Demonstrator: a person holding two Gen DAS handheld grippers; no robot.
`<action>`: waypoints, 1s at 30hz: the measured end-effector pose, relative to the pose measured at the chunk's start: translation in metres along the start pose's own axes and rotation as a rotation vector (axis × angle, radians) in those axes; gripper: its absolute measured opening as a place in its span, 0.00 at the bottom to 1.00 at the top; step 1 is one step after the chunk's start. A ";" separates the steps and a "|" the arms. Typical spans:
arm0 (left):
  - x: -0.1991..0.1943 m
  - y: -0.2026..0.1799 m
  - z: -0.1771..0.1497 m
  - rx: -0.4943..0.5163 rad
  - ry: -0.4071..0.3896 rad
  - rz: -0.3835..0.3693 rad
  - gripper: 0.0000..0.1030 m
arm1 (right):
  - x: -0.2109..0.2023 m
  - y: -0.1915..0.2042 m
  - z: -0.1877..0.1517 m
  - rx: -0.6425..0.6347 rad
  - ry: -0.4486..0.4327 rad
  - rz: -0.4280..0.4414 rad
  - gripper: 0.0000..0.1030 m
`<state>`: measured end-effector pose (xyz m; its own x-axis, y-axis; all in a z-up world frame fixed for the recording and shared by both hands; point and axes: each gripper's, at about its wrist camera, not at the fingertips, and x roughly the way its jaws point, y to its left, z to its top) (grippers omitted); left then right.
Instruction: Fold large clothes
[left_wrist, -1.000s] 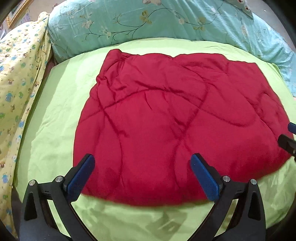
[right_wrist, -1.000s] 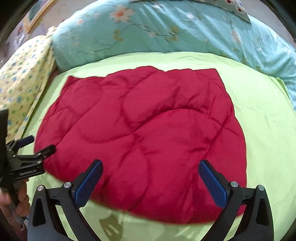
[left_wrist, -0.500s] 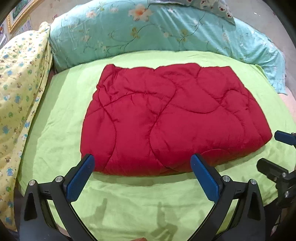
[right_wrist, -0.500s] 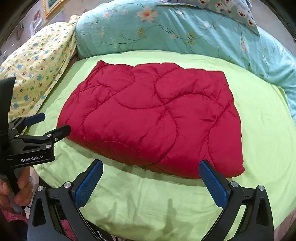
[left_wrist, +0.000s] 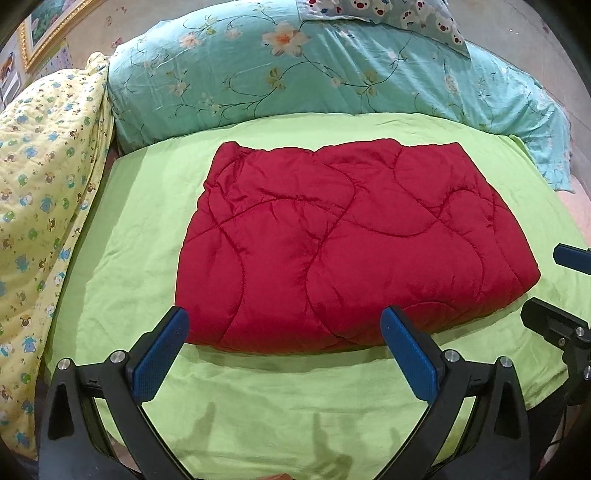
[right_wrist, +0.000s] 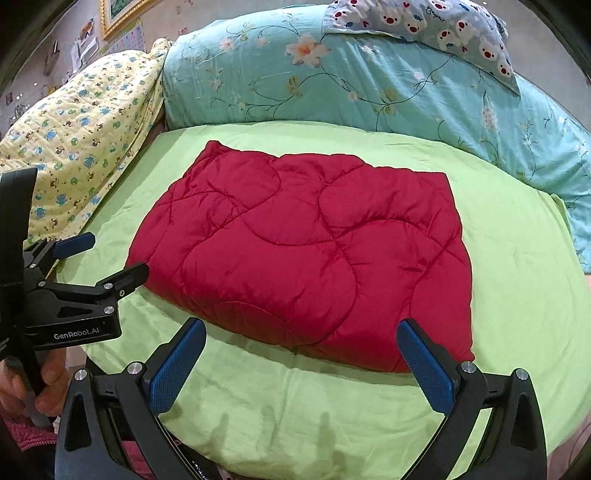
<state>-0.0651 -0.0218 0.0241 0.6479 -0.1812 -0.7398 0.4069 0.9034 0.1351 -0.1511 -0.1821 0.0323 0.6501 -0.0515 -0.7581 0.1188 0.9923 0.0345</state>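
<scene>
Centrally on the green sheet (left_wrist: 110, 266) lies the folded red quilt (left_wrist: 343, 243), with bare sheet on its near, left and right sides. Both the left gripper (left_wrist: 284, 354) and right gripper (right_wrist: 303, 365) hover spread wide, holding nothing, just short of its near edge. The left gripper body reads "GenRobot.AI".

Lime-green sheet (left_wrist: 122, 236) spreads across the bed; at twelve o'clock a teal floral duvet (left_wrist: 295, 70) bunches along its far edge, a bear-print pillow (right_wrist: 436, 26) on top; at nine o'clock, a yellow animal-print quilt (left_wrist: 40, 177); gold picture frame (right_wrist: 118, 14) at eleven o'clock
</scene>
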 end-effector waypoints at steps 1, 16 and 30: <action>0.000 0.000 0.000 -0.001 0.001 0.003 1.00 | 0.001 0.000 0.000 0.001 0.002 0.001 1.00; 0.007 0.005 0.002 -0.013 0.005 0.018 1.00 | 0.012 -0.001 0.004 0.008 0.016 0.002 1.00; 0.012 0.007 0.002 -0.016 0.014 0.021 1.00 | 0.021 -0.005 0.005 0.010 0.024 -0.021 1.00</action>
<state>-0.0529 -0.0183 0.0178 0.6474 -0.1565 -0.7459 0.3829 0.9130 0.1408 -0.1341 -0.1888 0.0195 0.6290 -0.0697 -0.7743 0.1404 0.9898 0.0249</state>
